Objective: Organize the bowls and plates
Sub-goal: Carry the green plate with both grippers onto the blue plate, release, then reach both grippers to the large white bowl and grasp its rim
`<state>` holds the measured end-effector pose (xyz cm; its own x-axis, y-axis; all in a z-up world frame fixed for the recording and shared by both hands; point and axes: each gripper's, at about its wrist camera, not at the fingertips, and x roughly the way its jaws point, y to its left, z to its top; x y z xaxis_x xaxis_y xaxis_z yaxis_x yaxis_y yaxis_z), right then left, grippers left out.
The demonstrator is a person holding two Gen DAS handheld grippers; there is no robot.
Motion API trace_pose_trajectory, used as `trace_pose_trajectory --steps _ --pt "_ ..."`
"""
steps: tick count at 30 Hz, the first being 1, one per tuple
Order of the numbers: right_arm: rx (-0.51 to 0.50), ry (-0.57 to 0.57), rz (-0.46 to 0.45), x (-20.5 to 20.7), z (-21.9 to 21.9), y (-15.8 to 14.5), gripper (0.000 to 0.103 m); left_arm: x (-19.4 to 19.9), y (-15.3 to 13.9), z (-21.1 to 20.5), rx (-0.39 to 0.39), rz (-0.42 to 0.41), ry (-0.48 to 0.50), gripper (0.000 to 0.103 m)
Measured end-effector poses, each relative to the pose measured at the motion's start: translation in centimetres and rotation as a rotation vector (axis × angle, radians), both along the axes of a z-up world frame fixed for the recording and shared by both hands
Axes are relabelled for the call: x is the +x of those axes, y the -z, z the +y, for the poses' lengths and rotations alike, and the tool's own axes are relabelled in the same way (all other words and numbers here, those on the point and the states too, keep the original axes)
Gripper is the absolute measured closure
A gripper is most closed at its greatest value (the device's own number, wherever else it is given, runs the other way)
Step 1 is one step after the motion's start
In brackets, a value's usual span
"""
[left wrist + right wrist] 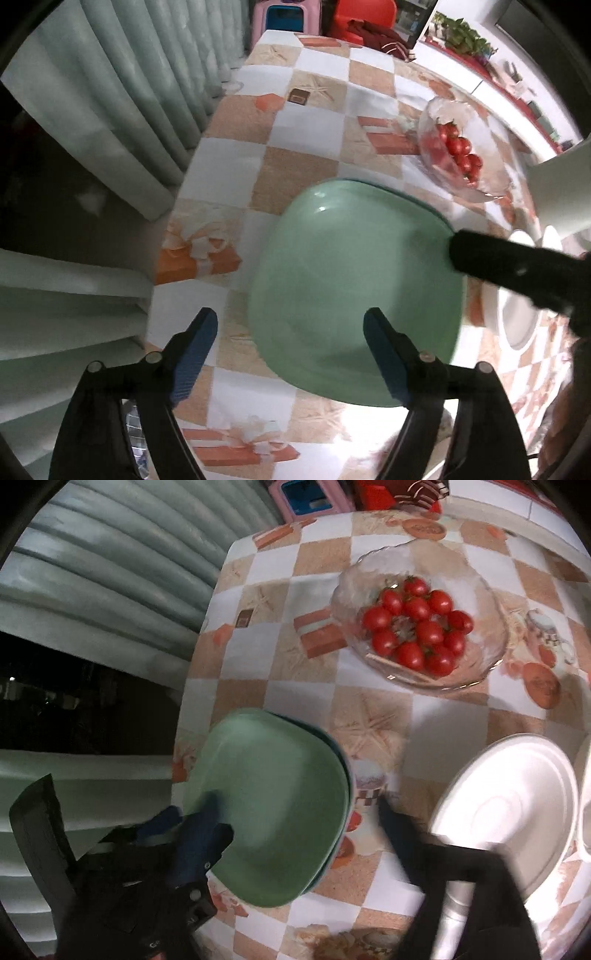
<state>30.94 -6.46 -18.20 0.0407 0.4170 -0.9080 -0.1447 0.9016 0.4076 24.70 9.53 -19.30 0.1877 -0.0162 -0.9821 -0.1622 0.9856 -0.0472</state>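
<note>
A pale green square plate (pixel 354 280) lies on top of another green plate near the table's left edge; it also shows in the right wrist view (pixel 273 805). My left gripper (pixel 291 343) is open, its right finger over the plate's near edge, its left finger over the tablecloth. My right gripper (pixel 299 823) is open above the green plate's right side; one of its fingers (pixel 491 258) reaches in from the right in the left wrist view. A white round plate (pixel 509 812) lies to the right, with another white dish edge (pixel 585 812) beside it.
A glass bowl of cherry tomatoes (pixel 417 627) stands at the far side of the checked tablecloth (pixel 295 664). Green curtains (pixel 129 110) hang left of the table. Stools and a red chair (pixel 362 18) stand beyond the far end.
</note>
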Motion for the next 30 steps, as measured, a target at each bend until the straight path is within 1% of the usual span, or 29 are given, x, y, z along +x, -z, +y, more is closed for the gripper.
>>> trace_pose_trajectory --steps 3,4,5,6,8,9,15,18,21,24,30 --pt "-0.01 0.026 -0.012 -0.1 -0.9 -0.5 0.009 -0.4 -0.1 0.4 -0.021 -0.015 0.013 0.019" --pt "-0.005 0.032 -0.011 -0.4 -1.3 -0.8 0.009 -0.5 -0.1 0.4 -0.019 -0.016 0.02 0.017" --pt "-0.002 0.04 -0.009 -0.6 -1.6 -0.9 0.009 -0.6 0.0 0.2 -0.014 -0.008 0.033 0.015" --pt "-0.006 0.046 -0.006 -0.8 -1.8 -0.9 0.008 -0.7 0.1 0.3 -0.015 0.002 0.041 0.009" --pt "-0.017 0.053 0.003 -1.2 -1.9 -0.9 0.0 -1.3 0.2 0.2 -0.023 0.018 0.051 0.001" --pt "-0.014 0.054 0.005 -1.6 -2.1 -1.1 0.0 -1.5 0.2 0.2 -0.029 0.022 0.056 0.0" --pt "0.006 0.068 0.009 -3.6 -2.1 -1.7 0.0 -3.5 -0.7 -0.7 -0.018 0.028 0.11 0.0" --pt "0.014 0.078 0.022 -5.3 -2.6 -2.2 0.0 -5.1 -0.9 -1.0 -0.006 0.043 0.136 0.0" --pt "0.012 0.093 0.046 -7.3 -3.6 -2.4 0.0 -6.9 -0.9 -1.4 -0.011 0.066 0.169 0.0" --pt "-0.005 0.119 0.07 -9.4 -5.1 -2.5 0.0 -8.9 -0.8 -1.8 -0.005 0.091 0.201 0.0" --pt "-0.038 0.204 0.113 -14.3 -9.3 -2.3 0.0 -12.8 0.2 -3.5 -0.016 0.171 0.242 0.0"
